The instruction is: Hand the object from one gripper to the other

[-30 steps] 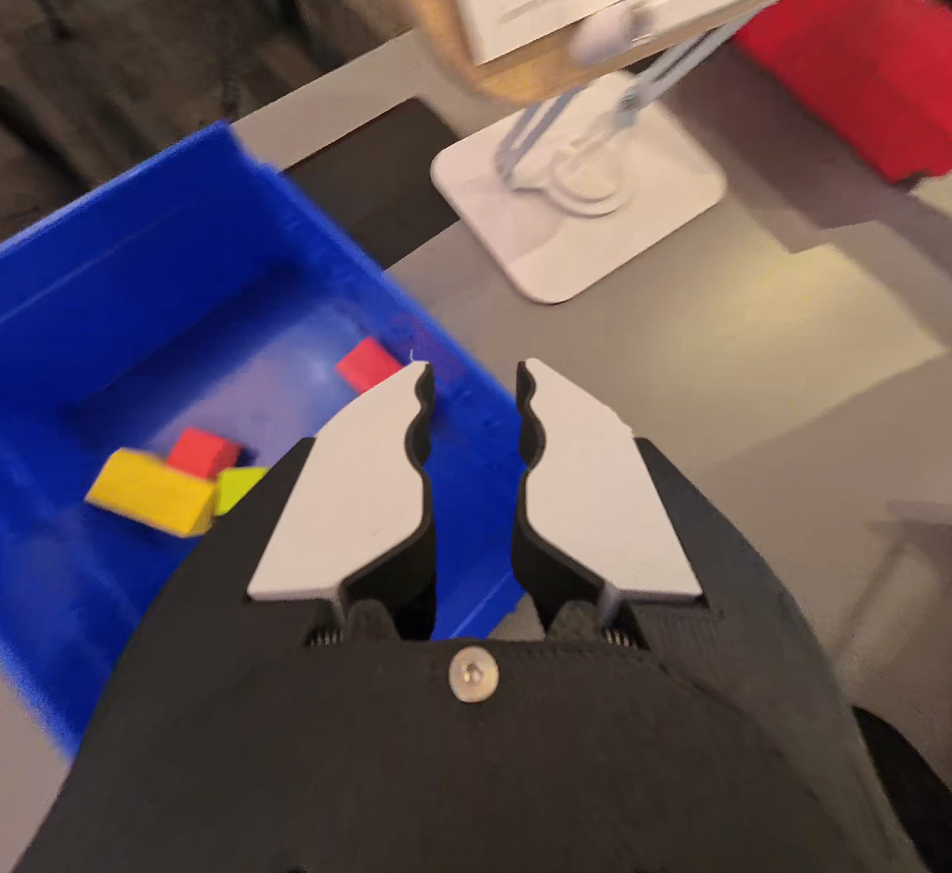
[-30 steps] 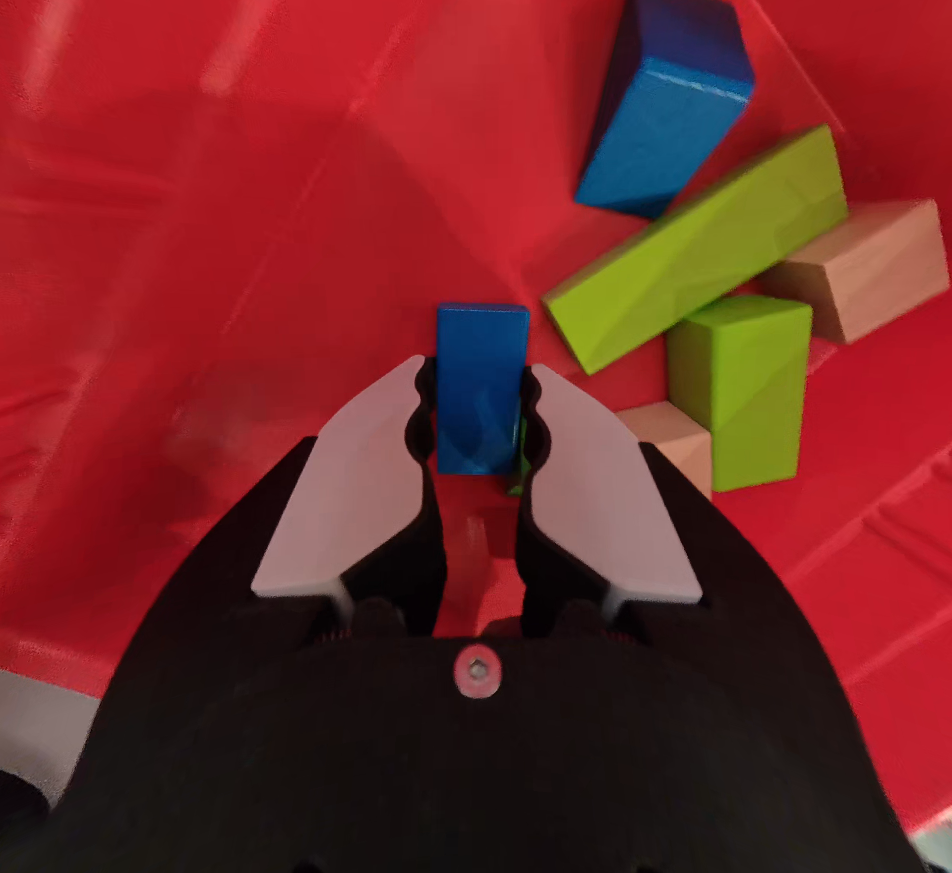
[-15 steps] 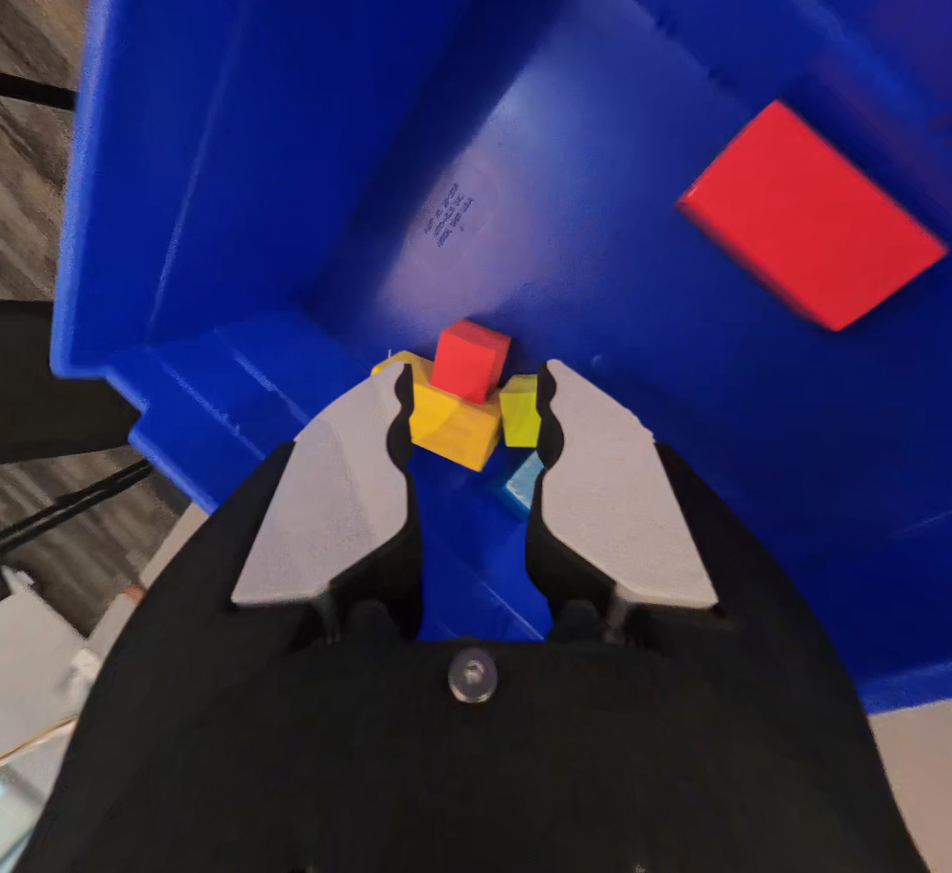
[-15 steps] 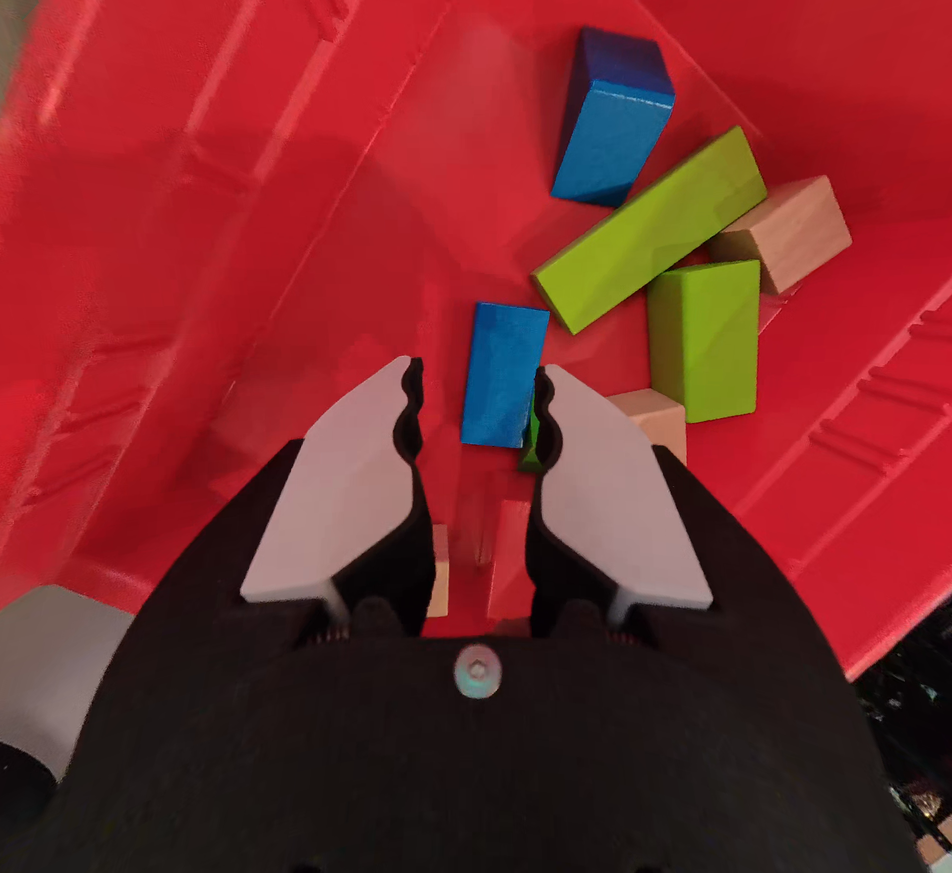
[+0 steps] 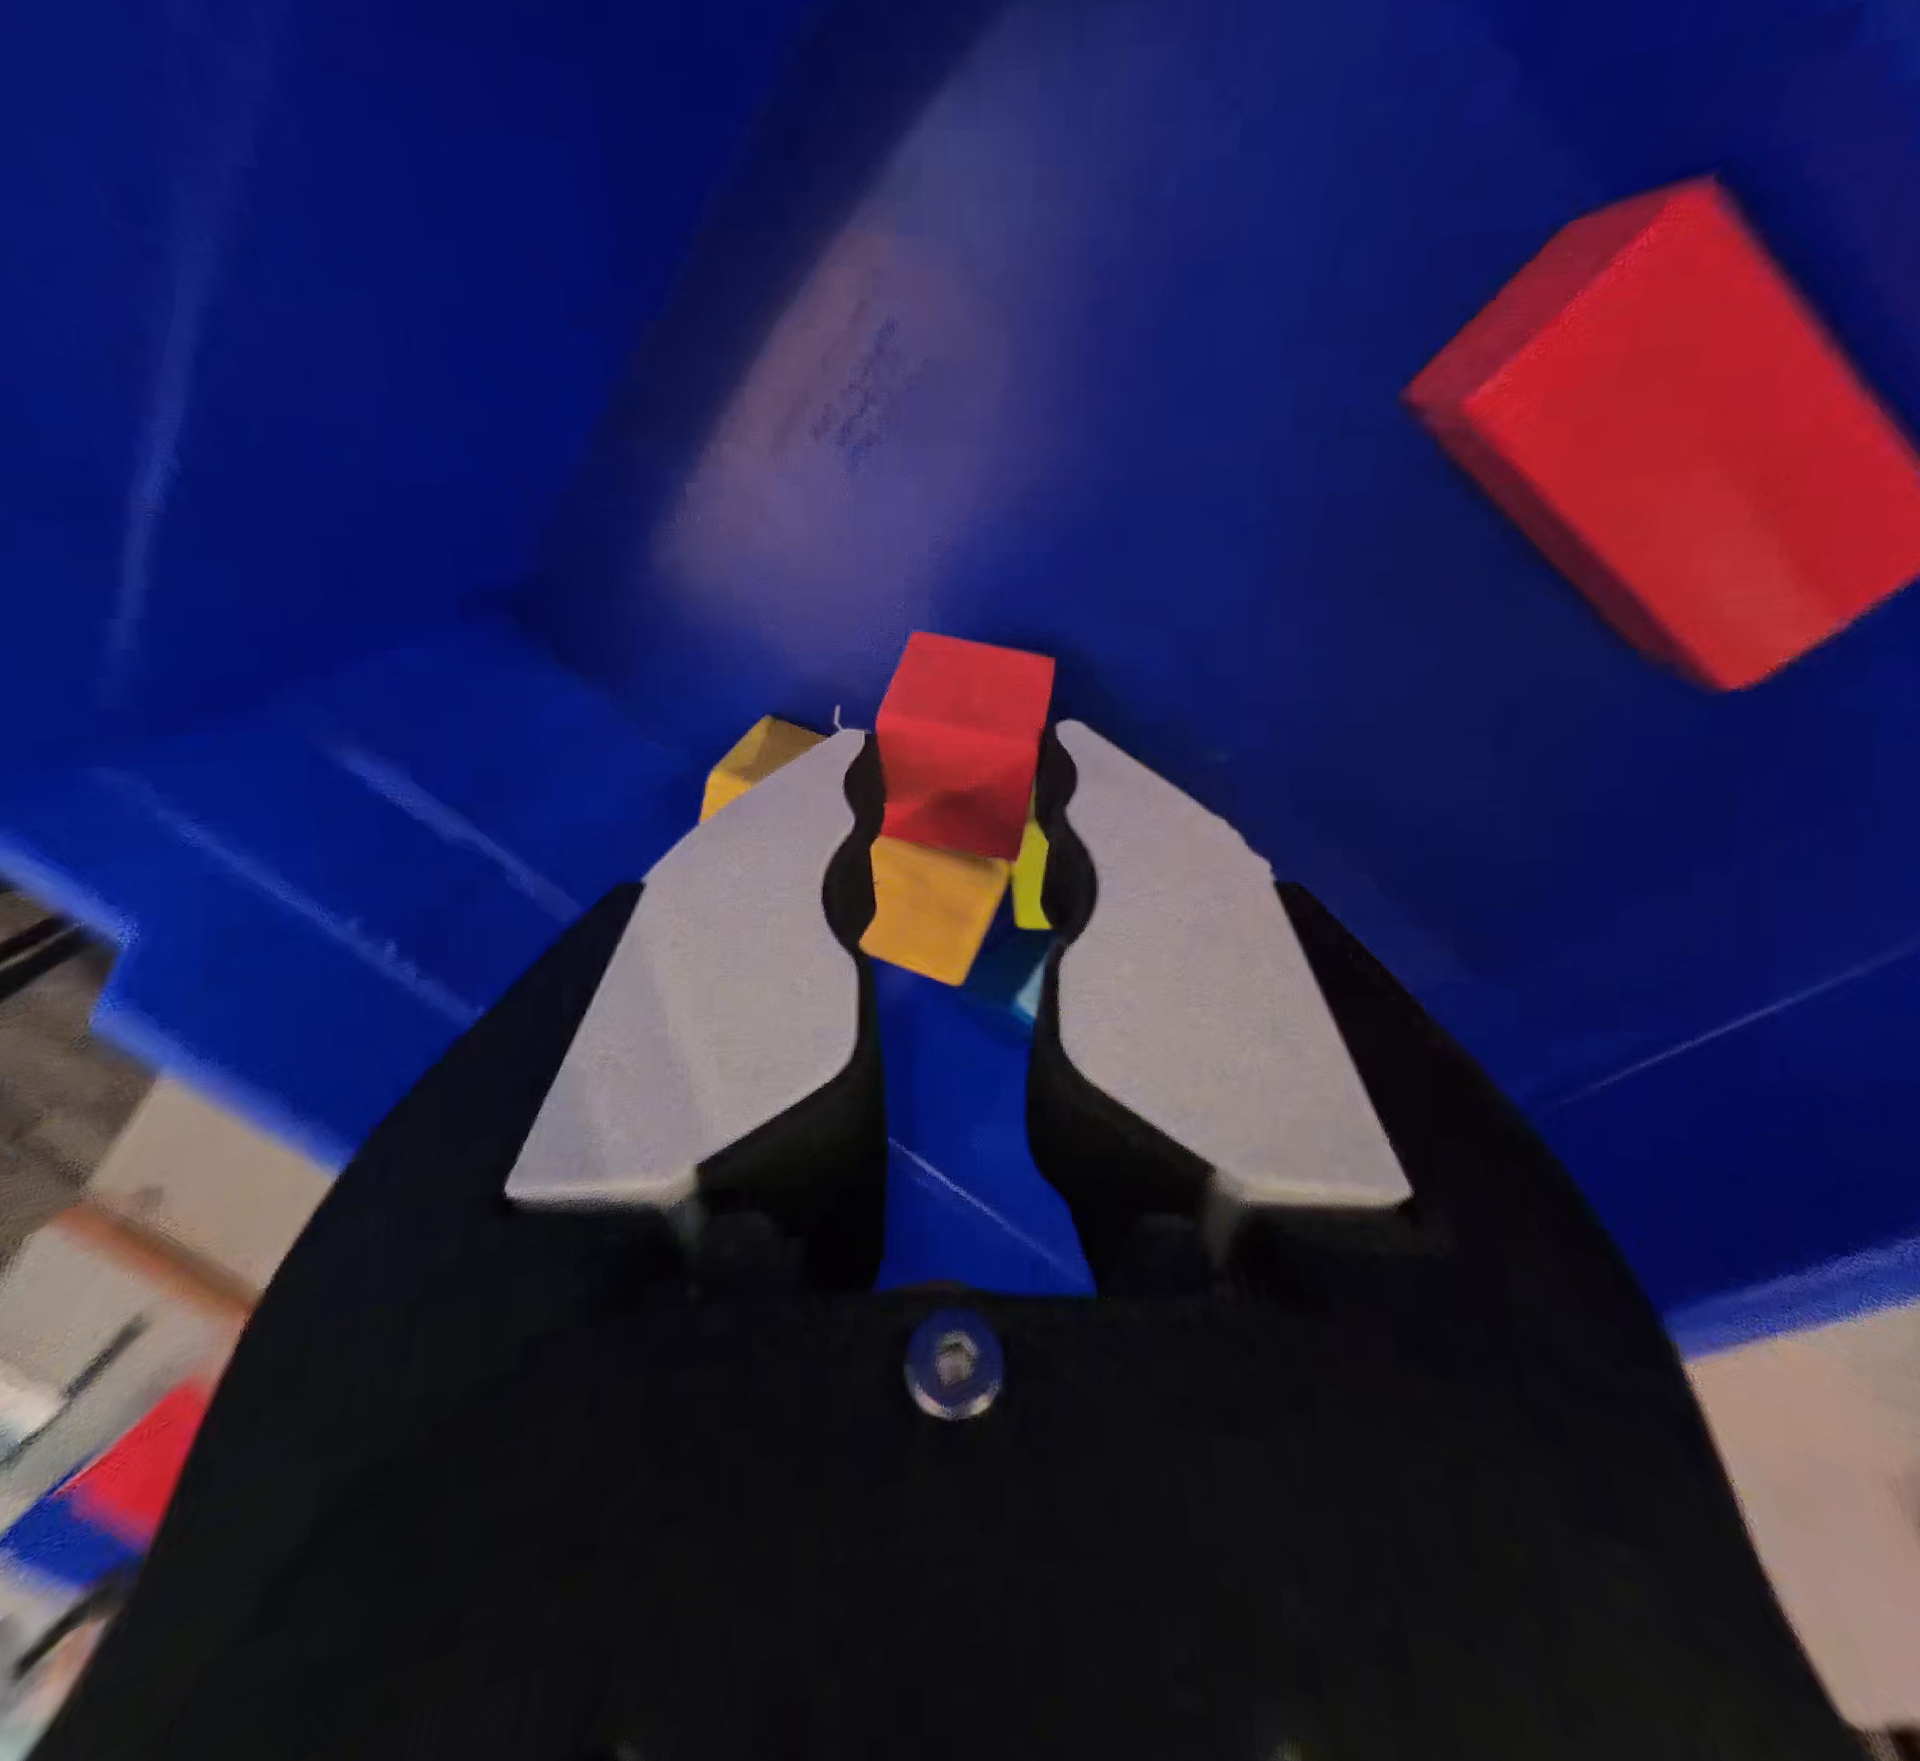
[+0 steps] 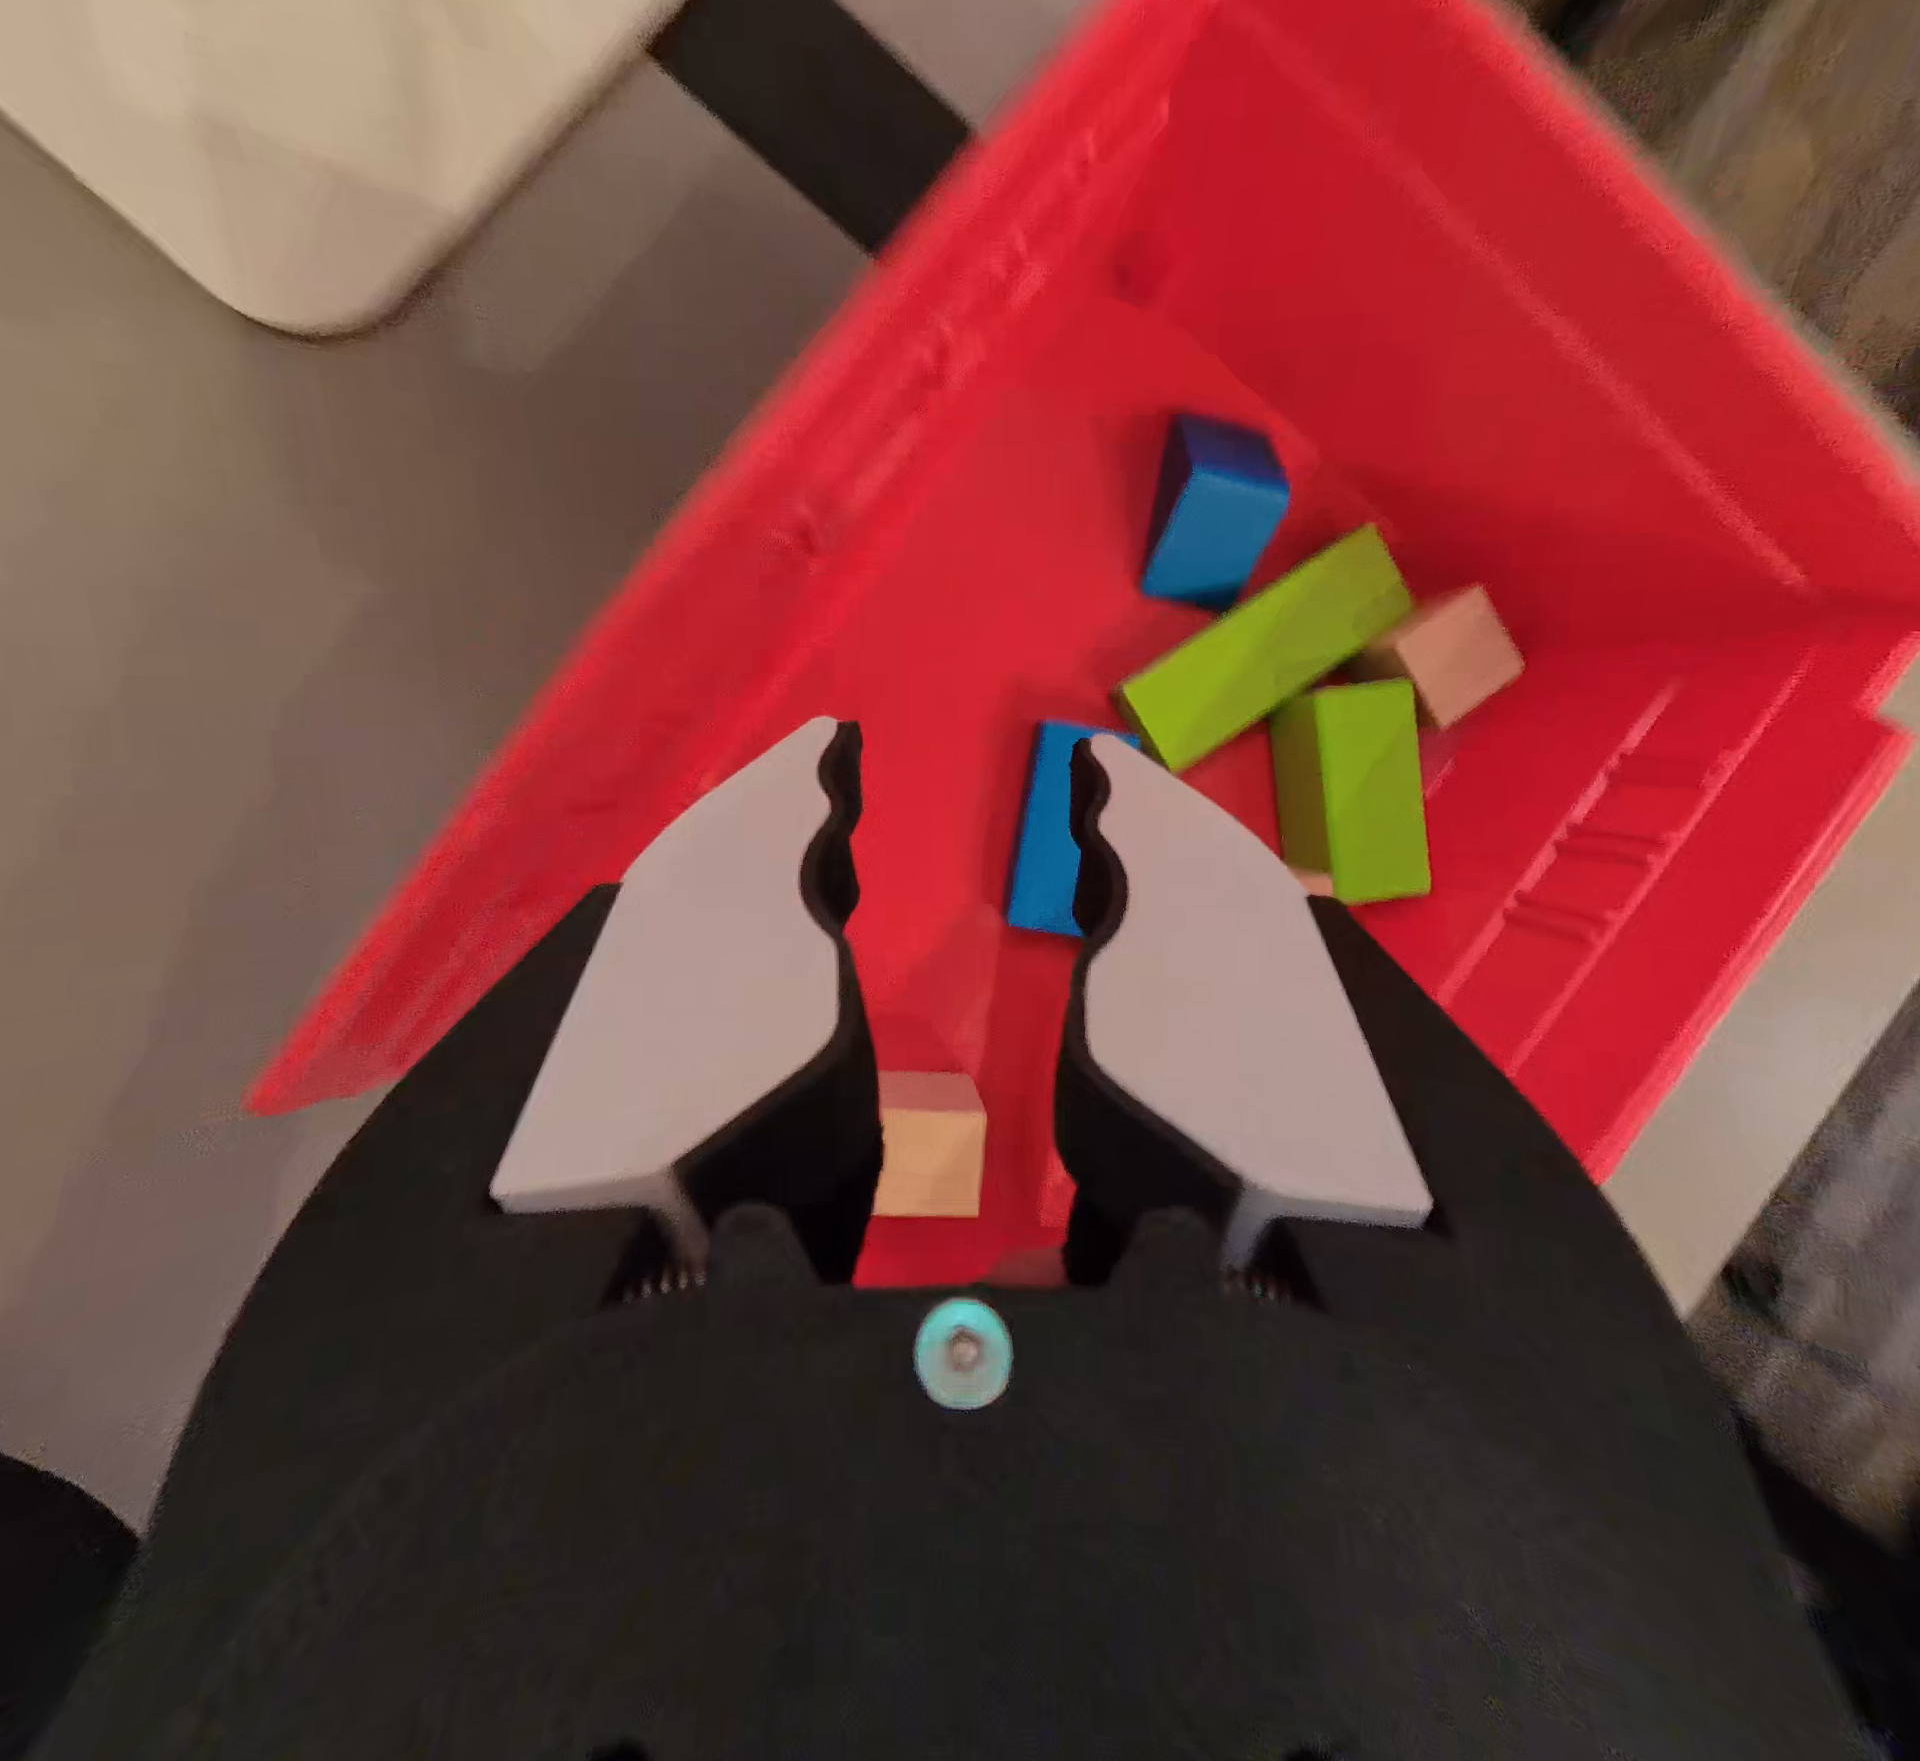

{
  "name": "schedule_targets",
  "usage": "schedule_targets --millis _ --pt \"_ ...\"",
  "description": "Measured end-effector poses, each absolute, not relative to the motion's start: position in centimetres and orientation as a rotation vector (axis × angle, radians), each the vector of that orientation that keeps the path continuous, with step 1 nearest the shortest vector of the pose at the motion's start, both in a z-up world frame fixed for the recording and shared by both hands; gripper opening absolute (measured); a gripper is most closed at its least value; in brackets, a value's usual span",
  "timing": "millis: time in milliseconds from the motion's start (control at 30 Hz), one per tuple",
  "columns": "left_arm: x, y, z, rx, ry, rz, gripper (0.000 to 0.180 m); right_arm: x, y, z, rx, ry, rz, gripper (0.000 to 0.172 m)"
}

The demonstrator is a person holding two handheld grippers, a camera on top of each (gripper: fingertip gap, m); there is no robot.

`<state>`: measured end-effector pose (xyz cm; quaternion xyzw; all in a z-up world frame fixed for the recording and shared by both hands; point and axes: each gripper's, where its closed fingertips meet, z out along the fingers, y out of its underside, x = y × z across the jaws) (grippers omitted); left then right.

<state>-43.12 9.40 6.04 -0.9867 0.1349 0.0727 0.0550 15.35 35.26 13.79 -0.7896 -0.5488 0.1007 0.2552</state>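
Since the small red cube (image 5: 961,743) sits right between the tips of my left gripper (image 5: 956,776), the coming move turns on that one spot: the cube is dead ahead of the fingers, perched on a yellow block (image 5: 930,906), and both pads look pressed against its sides, so I judge it clamped. It has no real long axis, so lifting straight out should do. My right gripper (image 6: 966,818) is apart and holds nothing; a blue block (image 6: 1044,828) lies just beside its right finger (image 6: 1195,932) on the floor of the red bin (image 6: 1455,309), not between the pads. The left is plainly the nearer one to the cube, and the right gripper does not show in the left view, so I cannot tell how far apart they are. Farther in, a larger red block (image 5: 1683,433) rests in the blue bin (image 5: 416,257). Beyond the red bin, the grey counter (image 6: 312,620) carries a white base (image 6: 312,49)
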Motion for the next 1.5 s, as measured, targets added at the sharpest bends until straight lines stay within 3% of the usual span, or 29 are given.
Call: schedule_targets --millis 200,367,567,1000,1100,1200,1300,1500 --pt "-30.4 11.8 19.5 -2.255 0.369 -0.261 0.028 5.2 23.7 25.4 -1.538 -1.556 0.951 0.038" --pt "-16.3 11.4 26.7 -1.906 0.568 -0.453 0.028 -3.3 14.6 29.0 -1.263 -1.572 1.366 0.04" --pt "-8.0 11.2 29.7 -1.751 0.672 -0.576 0.028 -7.4 11.1 30.0 -1.165 -1.547 1.568 0.036" --pt "-4.2 11.7 29.3 -1.724 0.735 -0.773 0.028 -4.6 11.6 30.0 -1.136 -1.494 1.639 0.024" --pt "-4.8 12.2 29.5 -1.744 0.723 -0.725 0.041 -1.3 14.8 30.1 -1.224 -1.442 1.56 0.024" --pt "-6.9 12.1 29.0 -1.793 0.704 -0.644 0.037 4.5 21.5 27.7 -1.464 -1.44 1.288 0.024" --pt "-9.9 11.9 27.4 -1.886 0.649 -0.546 0.033 11.2 28.9 21.2 -1.858 -1.499 0.866 0.023" --pt "-13.7 11.4 24.0 -2.057 0.563 -0.435 0.03 17.9 34.5 9.3 -2.328 -1.625 0.461 0.024"
